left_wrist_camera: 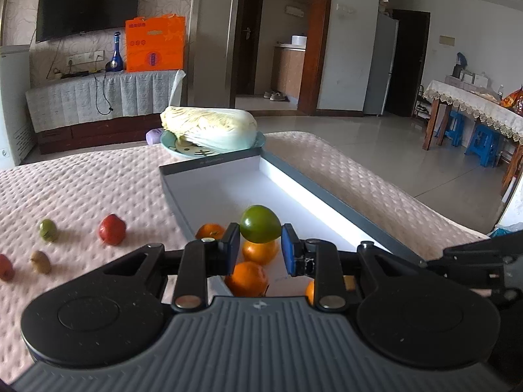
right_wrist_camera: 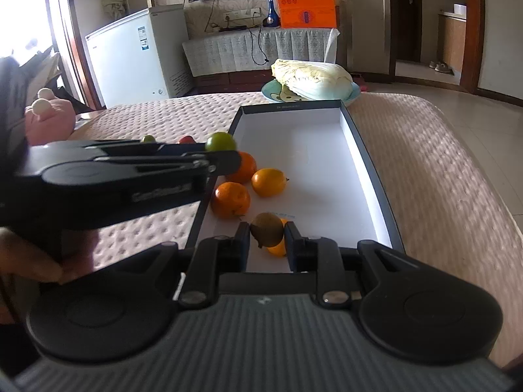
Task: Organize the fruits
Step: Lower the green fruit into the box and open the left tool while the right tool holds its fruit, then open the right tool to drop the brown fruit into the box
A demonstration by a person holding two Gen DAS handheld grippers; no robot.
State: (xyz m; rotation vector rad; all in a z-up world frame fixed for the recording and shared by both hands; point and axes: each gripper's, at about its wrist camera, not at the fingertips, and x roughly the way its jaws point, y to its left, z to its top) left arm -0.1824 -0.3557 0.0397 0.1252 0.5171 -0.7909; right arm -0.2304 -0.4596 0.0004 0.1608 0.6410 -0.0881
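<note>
Over the near end of the box [right_wrist_camera: 366, 150] on the bed [left_wrist_camera: 81, 179], the left tool [left_wrist_camera: 260, 248] pinches a small, smooth, light green fruit [left_wrist_camera: 260, 227] across its middle, while the right tool [right_wrist_camera: 267, 245] clamps a firm brown kiwi [right_wrist_camera: 267, 229] likewise.

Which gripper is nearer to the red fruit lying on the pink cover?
Left. The left gripper, shut on a green fruit, is over the box edge beside the red fruit. The right gripper, holding a brown fruit, is farther inside the box.
</note>
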